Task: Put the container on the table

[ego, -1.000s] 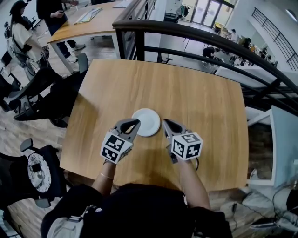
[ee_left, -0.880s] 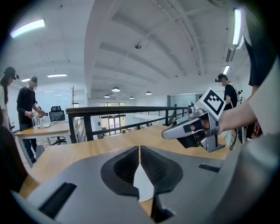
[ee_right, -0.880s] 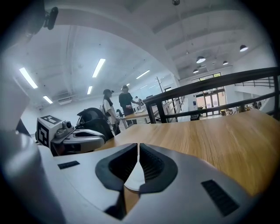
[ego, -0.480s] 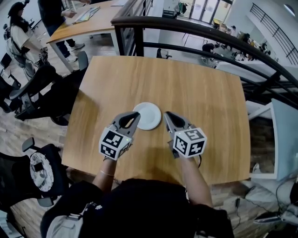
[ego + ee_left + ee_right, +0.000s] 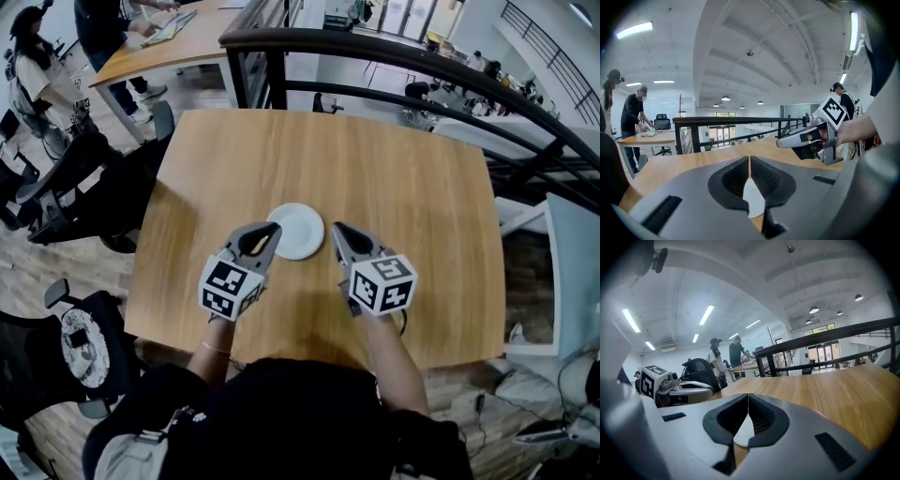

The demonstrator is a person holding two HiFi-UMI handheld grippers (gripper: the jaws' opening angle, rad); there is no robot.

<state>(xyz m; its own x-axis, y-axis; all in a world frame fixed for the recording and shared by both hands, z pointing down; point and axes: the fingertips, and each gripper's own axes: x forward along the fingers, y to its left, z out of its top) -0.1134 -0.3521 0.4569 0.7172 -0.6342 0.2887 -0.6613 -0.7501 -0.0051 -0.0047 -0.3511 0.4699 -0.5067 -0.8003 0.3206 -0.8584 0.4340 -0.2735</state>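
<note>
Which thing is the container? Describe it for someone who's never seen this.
Find the square light-wood table in front of the black railing. Toward its near side, the grey left tongs and right tongs point at a flat, round white container on the wood between their tips. It is the only white disc on the tabletop.

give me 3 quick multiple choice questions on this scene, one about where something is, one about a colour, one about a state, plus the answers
1. Where is the container?
A on the table, between the two grippers
B on the floor
C on a chair

2. What colour is the container?
A red
B white
C black

3. How do the left gripper's jaws stand?
A wide apart
B shut together
C clamped on a cup

Answers:
1 A: the head view shows it on the wood, with the left gripper and the right gripper on either side.
2 B: it is plain white in the head view.
3 B: the left gripper view shows the pads meeting with nothing between them.
</note>
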